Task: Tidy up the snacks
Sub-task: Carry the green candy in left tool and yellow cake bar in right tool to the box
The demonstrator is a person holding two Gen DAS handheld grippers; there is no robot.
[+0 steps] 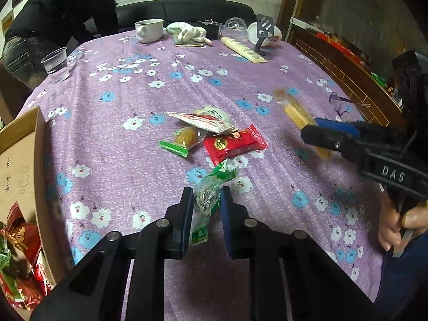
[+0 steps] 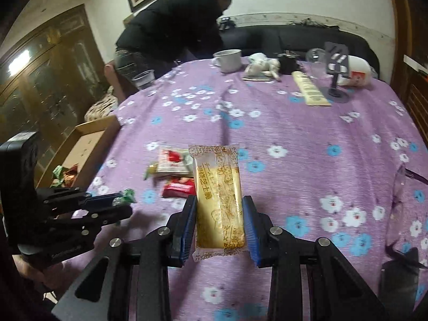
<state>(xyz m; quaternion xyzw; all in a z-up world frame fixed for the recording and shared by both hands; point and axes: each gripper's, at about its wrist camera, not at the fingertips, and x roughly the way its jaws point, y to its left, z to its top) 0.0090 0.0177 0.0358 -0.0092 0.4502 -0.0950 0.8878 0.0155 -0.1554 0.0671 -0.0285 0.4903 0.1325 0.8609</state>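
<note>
My left gripper (image 1: 206, 195) is shut on a green-and-clear snack packet (image 1: 211, 195), held just above the purple flowered tablecloth (image 1: 128, 144). My right gripper (image 2: 218, 203) is shut on a long yellow biscuit packet (image 2: 218, 198), lifted off the cloth; the left wrist view shows that biscuit packet (image 1: 297, 115) at the right. On the cloth lie a red packet (image 1: 234, 144), a green-ended cake packet (image 1: 183, 140) and a white-and-red packet (image 1: 206, 120). A cardboard box (image 1: 24, 165) at the left edge holds several wrapped snacks.
At the far side of the table stand a white mug (image 1: 149, 30), a clear plastic cup (image 1: 56, 64), a cloth toy (image 1: 187, 32), a cream tube (image 1: 243, 49) and a phone stand (image 1: 263, 33). A person in dark clothes (image 2: 174, 26) bends beyond the table. A wooden cabinet (image 2: 45, 75) stands left.
</note>
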